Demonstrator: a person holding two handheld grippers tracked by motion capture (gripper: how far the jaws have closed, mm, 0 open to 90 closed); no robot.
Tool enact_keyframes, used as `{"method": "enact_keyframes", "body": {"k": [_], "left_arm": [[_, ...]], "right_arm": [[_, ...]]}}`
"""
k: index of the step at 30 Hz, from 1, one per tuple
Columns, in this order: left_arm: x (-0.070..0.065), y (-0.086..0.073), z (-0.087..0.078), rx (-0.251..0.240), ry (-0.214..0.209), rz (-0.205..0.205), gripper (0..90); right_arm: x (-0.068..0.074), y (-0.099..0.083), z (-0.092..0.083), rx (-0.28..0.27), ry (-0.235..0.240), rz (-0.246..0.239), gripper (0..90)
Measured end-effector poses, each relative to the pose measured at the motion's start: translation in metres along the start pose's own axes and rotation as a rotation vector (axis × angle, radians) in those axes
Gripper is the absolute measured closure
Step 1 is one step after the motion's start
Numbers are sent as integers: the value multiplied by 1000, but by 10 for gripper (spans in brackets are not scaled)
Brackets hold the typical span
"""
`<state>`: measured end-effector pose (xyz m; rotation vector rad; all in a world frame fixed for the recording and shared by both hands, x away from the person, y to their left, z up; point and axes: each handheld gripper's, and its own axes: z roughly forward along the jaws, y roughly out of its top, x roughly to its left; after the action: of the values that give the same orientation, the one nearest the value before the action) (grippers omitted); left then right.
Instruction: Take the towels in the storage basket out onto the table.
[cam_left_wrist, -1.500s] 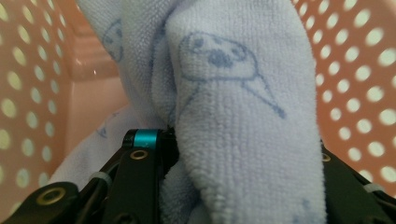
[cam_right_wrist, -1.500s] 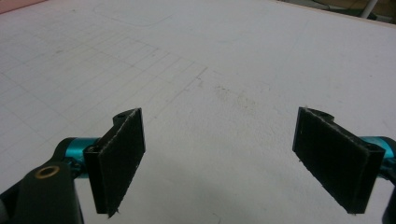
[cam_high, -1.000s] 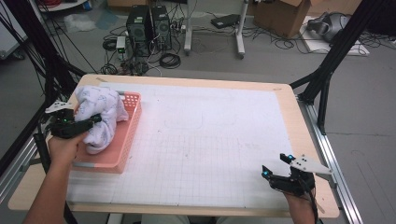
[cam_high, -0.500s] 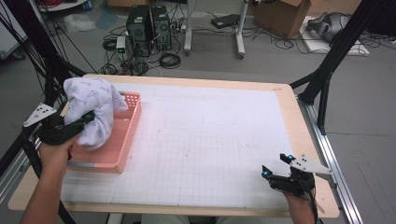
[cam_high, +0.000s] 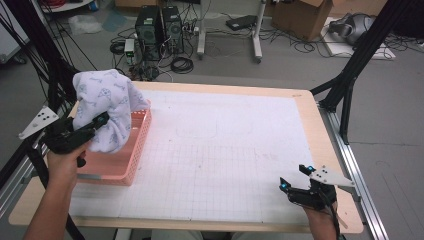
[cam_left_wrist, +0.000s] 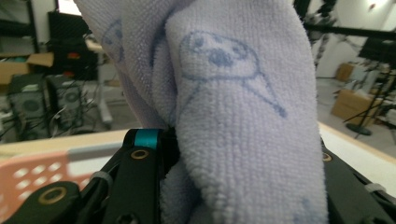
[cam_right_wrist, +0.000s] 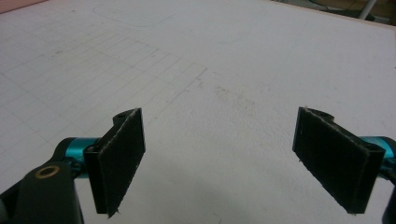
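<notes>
A pale lilac towel (cam_high: 107, 112) with blue drawings hangs bunched above the pink basket (cam_high: 125, 170) at the table's left. My left gripper (cam_high: 95, 125) is shut on the towel and holds it lifted, its lower folds still draped over the basket. In the left gripper view the towel (cam_left_wrist: 233, 116) bulges up between the two black jaws. My right gripper (cam_high: 296, 176) rests near the table's front right corner, open, with nothing between its pads (cam_right_wrist: 122, 158); its view looks across the white gridded mat (cam_right_wrist: 196, 60).
The white gridded mat (cam_high: 225, 150) covers the wooden table. Black frame struts (cam_high: 345, 85) stand off the right back corner and along the left. Computers (cam_high: 157, 25), cables and cardboard boxes sit on the floor behind the table.
My left gripper has lifted the towel up out of the basket and drawn back toward the table's left edge. The right gripper has stayed where it was.
</notes>
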<state>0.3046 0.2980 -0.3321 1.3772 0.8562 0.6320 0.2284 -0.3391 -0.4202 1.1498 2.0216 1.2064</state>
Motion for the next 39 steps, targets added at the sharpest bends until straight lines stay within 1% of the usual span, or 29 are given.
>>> {"method": "enact_keyframes", "body": {"k": [3, 6, 8, 15, 21, 28, 32, 37, 39], "left_arm": [[-10, 3, 6, -18, -40, 7, 598], [-20, 5, 14, -29, -76, 6, 598], [-26, 6, 19, -26, -101, 19, 597], [-51, 7, 41, -27, -194, 36, 597], [-71, 3, 59, 0, -254, 68, 597], [-91, -7, 78, 31, -318, 79, 596], [-103, -15, 90, 45, -368, 77, 596], [-122, -25, 110, 69, -426, 86, 596], [-128, -30, 118, 81, -443, 77, 595]], "right_arm": [[0, 0, 0, -1, 1, 0, 156], [0, 0, 0, 0, 0, -1, 156], [0, 0, 0, 0, 0, -4, 156], [-1, 0, 0, -1, 2, -5, 156], [-1, 0, -1, 1, 3, 3, 156], [-1, 0, -1, -1, 5, 2, 156], [-2, 0, -1, -1, 4, 0, 156], [-2, 0, -1, -1, 5, -1, 156], [-2, 0, -1, -3, 5, -3, 156]]}}
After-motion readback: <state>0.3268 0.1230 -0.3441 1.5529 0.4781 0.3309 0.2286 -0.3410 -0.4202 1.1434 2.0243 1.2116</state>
